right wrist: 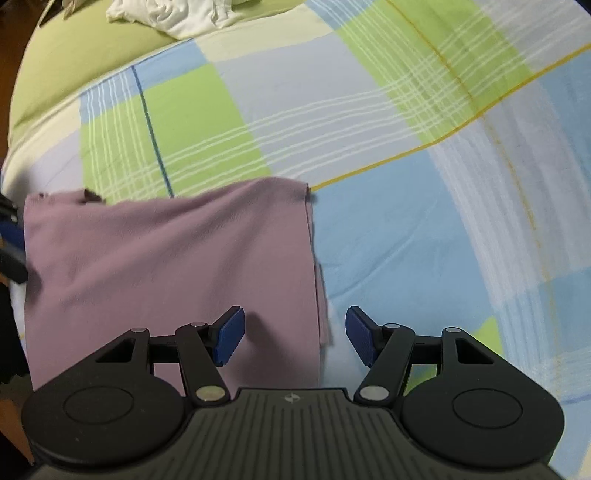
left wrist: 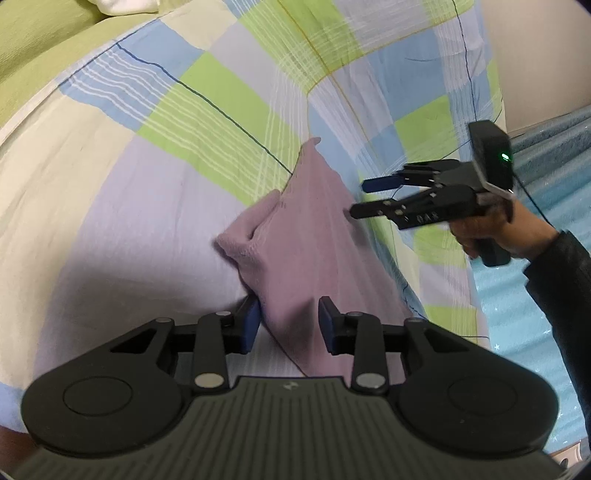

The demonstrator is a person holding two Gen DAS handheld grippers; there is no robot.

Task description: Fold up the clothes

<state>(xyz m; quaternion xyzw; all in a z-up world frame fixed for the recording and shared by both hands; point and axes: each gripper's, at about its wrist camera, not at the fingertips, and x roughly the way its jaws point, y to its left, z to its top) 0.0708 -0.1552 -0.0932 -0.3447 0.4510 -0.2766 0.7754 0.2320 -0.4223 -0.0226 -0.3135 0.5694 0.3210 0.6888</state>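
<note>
A mauve garment lies folded on the checked bedsheet. In the right wrist view the garment shows as a flat rectangle. My left gripper is open at its near end; the left pad touches the cloth's edge and the right pad sits over the fabric. My right gripper is open and straddles the garment's right-hand edge, one blue pad over the cloth and one over the sheet. From the left wrist view the right gripper hovers at the cloth's far side, nothing between its fingers. The left gripper is only partly visible at the frame's left edge.
White clothing is bunched at the back on a green blanket. A blue star-patterned mat lies beyond the sheet's right edge. A hand in a dark sleeve holds the right gripper.
</note>
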